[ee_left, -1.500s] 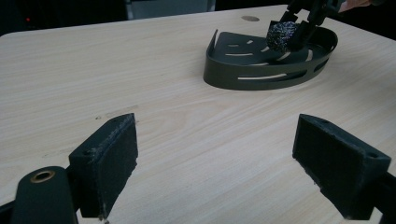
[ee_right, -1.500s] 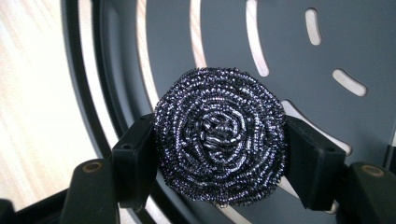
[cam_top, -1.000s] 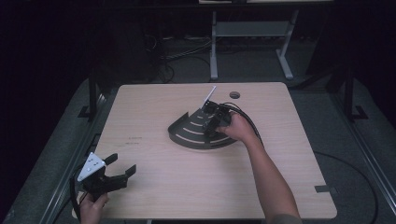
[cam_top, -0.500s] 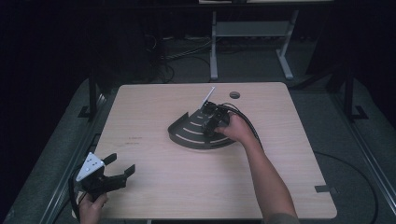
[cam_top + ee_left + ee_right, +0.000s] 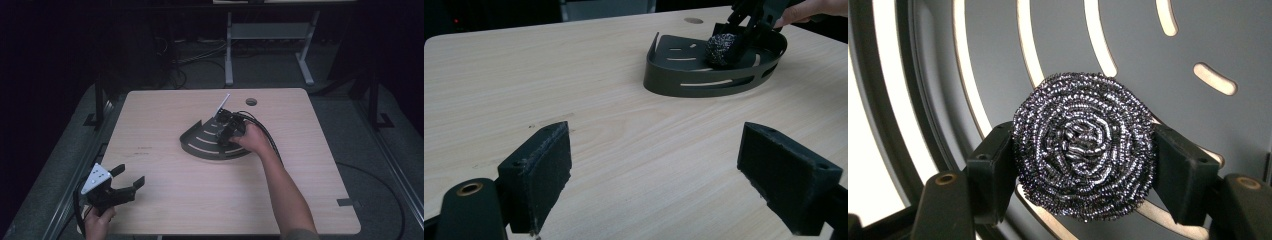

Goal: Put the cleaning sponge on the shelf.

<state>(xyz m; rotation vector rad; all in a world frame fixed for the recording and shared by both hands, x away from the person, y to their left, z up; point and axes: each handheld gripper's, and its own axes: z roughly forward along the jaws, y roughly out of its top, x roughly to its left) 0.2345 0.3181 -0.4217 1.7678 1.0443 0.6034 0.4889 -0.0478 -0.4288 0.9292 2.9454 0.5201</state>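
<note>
Now the right gripper has its fingers clamped on a steel wool scourer, one pad pressing each side, just above the slotted floor of a dark curved rack on the table; the left gripper rests with fingers spread wide, nothing between them, well apart from the rack

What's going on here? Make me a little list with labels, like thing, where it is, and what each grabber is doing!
thing: steel wool scrubber, round and shiny
where: inside the dark slotted tray
tray sits on: wooden table
right gripper: shut on the scrubber, a pad pressing each side
left gripper: open, holding nothing, near the table's front left corner
</note>
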